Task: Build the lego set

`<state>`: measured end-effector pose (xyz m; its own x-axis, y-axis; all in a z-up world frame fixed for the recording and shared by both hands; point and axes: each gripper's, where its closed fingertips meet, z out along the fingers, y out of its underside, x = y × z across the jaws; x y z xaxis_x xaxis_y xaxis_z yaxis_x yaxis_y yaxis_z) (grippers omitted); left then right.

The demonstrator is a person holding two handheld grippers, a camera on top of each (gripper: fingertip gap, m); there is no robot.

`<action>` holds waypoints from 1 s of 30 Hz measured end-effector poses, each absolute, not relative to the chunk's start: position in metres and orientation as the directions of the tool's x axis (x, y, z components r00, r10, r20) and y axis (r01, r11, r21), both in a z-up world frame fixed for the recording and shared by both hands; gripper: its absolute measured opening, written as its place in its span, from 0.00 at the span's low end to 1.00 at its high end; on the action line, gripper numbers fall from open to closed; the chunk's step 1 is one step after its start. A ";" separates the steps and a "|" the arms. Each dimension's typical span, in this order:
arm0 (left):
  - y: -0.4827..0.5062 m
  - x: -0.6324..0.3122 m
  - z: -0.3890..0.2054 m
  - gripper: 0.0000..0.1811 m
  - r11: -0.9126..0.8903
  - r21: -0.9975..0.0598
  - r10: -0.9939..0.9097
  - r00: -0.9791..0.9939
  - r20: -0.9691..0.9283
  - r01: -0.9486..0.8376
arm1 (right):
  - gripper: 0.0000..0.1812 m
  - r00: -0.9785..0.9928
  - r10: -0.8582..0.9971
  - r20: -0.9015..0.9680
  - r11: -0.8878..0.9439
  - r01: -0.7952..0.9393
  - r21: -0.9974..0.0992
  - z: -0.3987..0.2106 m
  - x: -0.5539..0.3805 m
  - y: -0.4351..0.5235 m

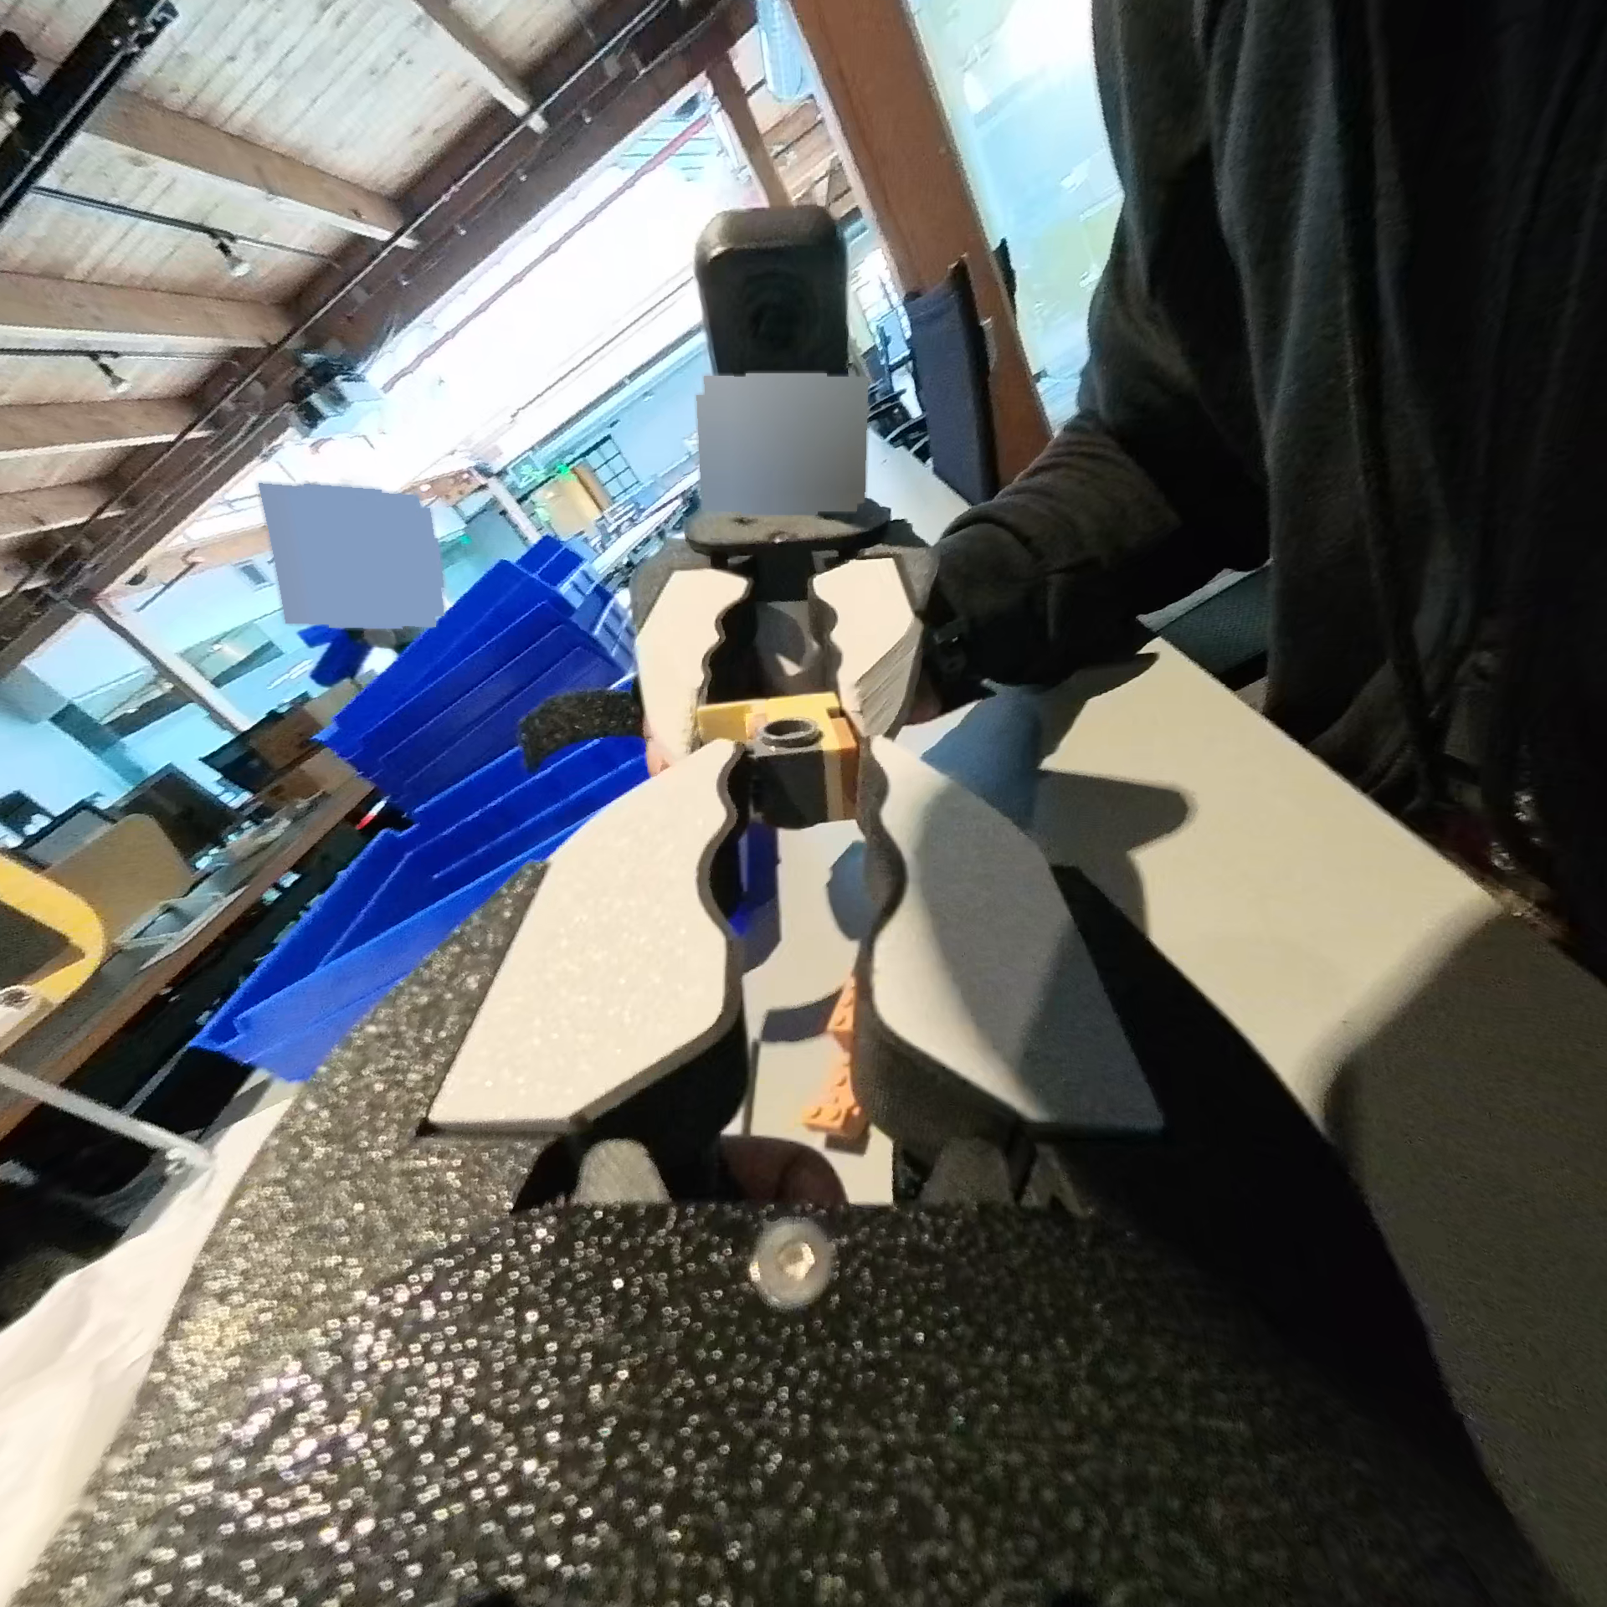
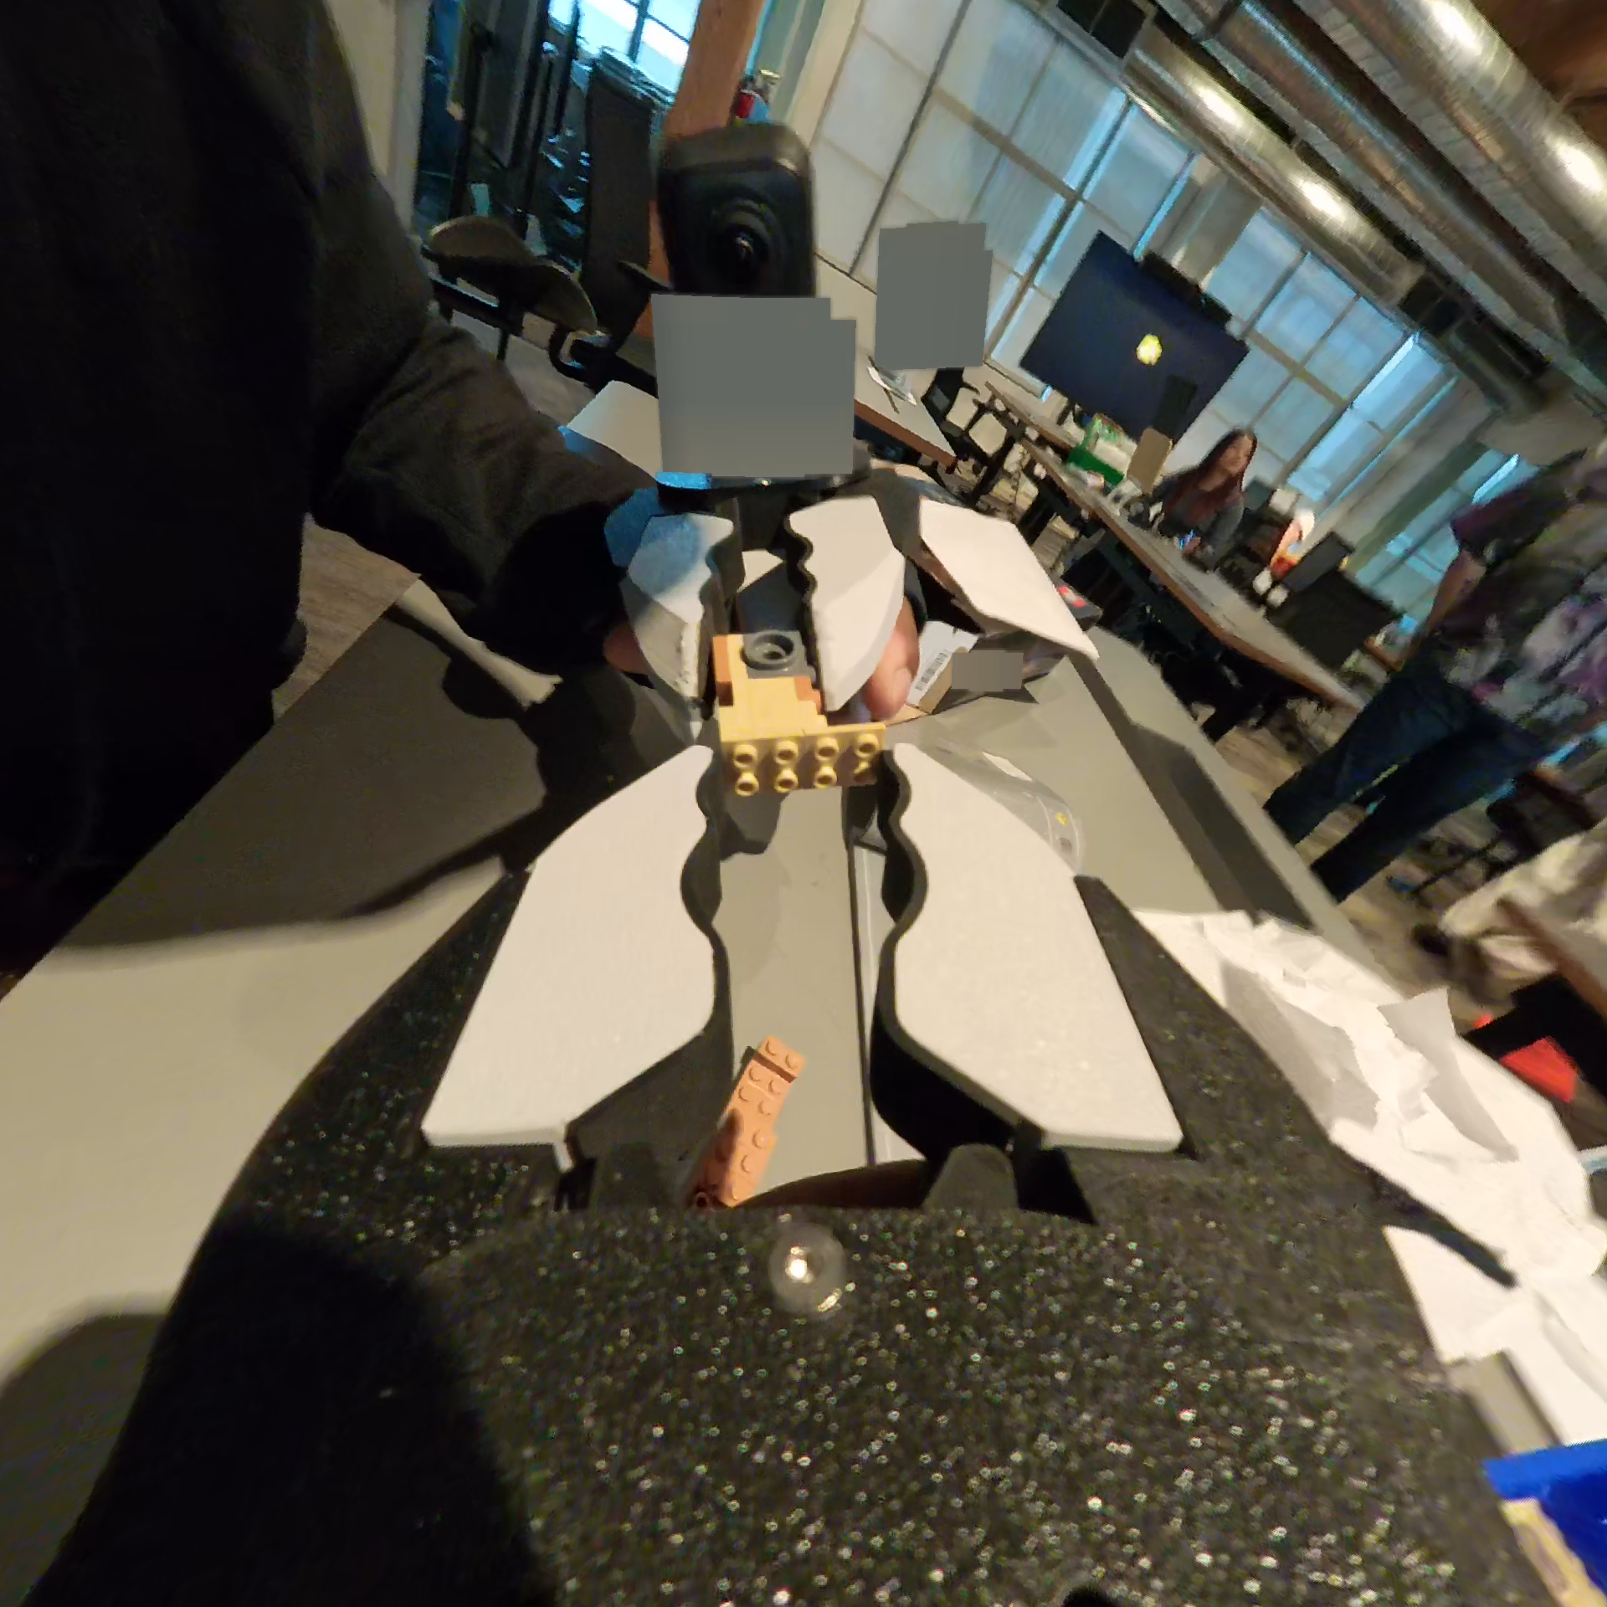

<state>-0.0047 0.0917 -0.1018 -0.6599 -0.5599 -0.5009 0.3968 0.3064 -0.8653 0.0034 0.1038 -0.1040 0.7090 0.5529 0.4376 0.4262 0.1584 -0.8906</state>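
A: So, both grippers meet mid-air above the table, sharing one small build. Whose grip is it?

B: Left gripper is pinching the dark block; right gripper clamps the tan end. Push straight together, no twisting. The orange plate lies loose on the table below.
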 end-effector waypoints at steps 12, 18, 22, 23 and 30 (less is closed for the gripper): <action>0.104 0.007 -0.119 0.13 0.743 -0.460 -0.354 -0.297 -0.887 0.487 | 0.23 0.740 0.671 -0.041 -0.116 0.050 -0.992 -0.111 0.013 0.107; 0.100 0.005 -0.117 0.12 0.778 -0.363 -0.292 -0.216 -0.932 0.513 | 0.13 0.720 0.688 -0.086 -0.159 0.034 -0.987 -0.115 0.008 0.107; 0.100 0.005 -0.118 0.12 0.768 -0.381 -0.303 -0.232 -0.924 0.515 | 0.11 0.716 0.690 -0.104 -0.168 0.019 -0.986 -0.115 0.007 0.107; 0.100 0.006 -0.119 0.13 0.764 -0.398 -0.315 -0.245 -0.917 0.508 | 0.11 0.722 0.684 -0.103 -0.167 0.017 -0.986 -0.115 0.009 0.108; 0.112 0.011 -0.127 0.29 0.553 -0.775 -0.543 -0.574 -0.613 0.304 | 0.10 0.817 0.554 0.162 0.036 0.171 -0.985 -0.098 0.023 0.112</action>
<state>0.0110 0.1122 -0.1272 -0.5740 -0.5433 -0.6127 0.3040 0.5533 -0.7755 0.0227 0.1120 -0.0978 0.8168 0.5538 0.1620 0.1708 0.0361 -0.9846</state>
